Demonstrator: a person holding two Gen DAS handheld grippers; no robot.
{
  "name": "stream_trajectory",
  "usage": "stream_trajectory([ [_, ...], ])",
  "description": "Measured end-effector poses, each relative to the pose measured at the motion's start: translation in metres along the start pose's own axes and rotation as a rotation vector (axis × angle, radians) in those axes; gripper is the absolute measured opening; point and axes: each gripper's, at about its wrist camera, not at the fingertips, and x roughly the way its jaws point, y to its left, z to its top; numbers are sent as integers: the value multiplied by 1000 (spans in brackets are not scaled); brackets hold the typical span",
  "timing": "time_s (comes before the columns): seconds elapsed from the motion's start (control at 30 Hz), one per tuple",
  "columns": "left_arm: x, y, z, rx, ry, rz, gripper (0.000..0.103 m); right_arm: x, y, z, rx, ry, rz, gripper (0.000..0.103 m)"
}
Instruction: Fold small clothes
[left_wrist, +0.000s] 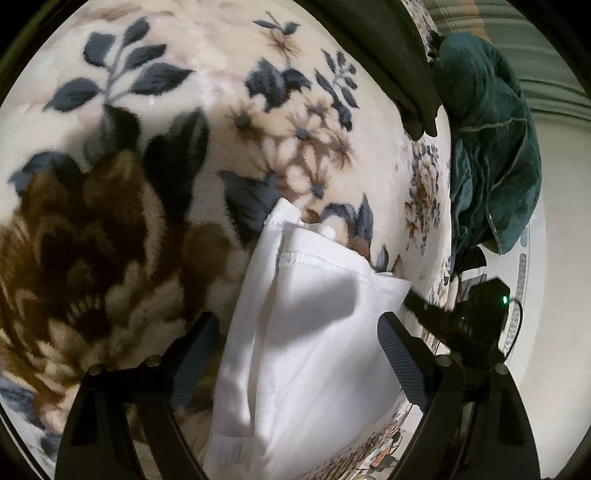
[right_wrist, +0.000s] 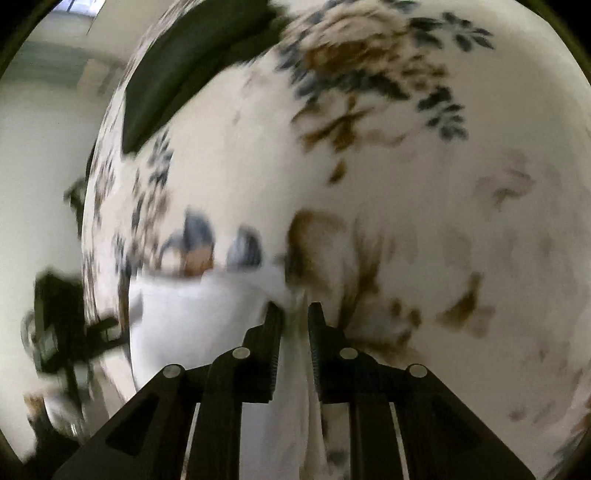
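We're looking down at a plush floral blanket (left_wrist: 155, 122), cream pile with brown blooms and slate-blue leaves, thick and fuzzy. On it lies the white garment (left_wrist: 306, 332), smooth thin knit, folded into a long narrow shape with a stitched hem running across its upper part. In the left wrist view its long axis runs from the bottom of the frame up and slightly left, the narrow end pointing away from us. Our left gripper (left_wrist: 295, 354) has its jaws spread wide, one ribbed pad on either side of the cloth, neither pressing on it. At the far right we spot the right gripper (left_wrist: 458, 317) at the garment's corner. In the blurred right wrist view, the right gripper (right_wrist: 293, 314) has its jaws nearly together, with a pinched fold of white cloth between them. Beyond, a dark olive cloth (left_wrist: 388, 55) and a crumpled teal velvety heap (left_wrist: 491, 147) sit at the blanket's edge.
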Motion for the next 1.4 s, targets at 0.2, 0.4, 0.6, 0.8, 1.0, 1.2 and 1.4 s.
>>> stream_trajectory([
  [0.2, 2, 1, 1, 3, 6, 8, 87, 16, -13, 28, 141, -49, 81, 6],
  [0.4, -5, 4, -2, -19, -11, -9, 87, 1, -17, 41, 222, -30, 159, 10],
  [0.6, 4, 2, -1, -57, 2, -80, 87, -4, -35, 4, 265, 100, 231, 62],
  [0.8, 20, -16, 3, 15, 28, -36, 87, 26, -48, 7, 360, 42, 324, 13],
  [1.0, 10, -6, 3, -10, 16, -48, 87, 15, -38, 31, 351, -102, 363, 2],
  [1.2, -6, 9, -1, -60, -11, -74, 87, -6, -32, 12, 265, 15, 245, 3],
  [1.4, -38, 9, -36, -58, -45, -13, 87, -13, -52, -25, 308, 103, 219, 16],
])
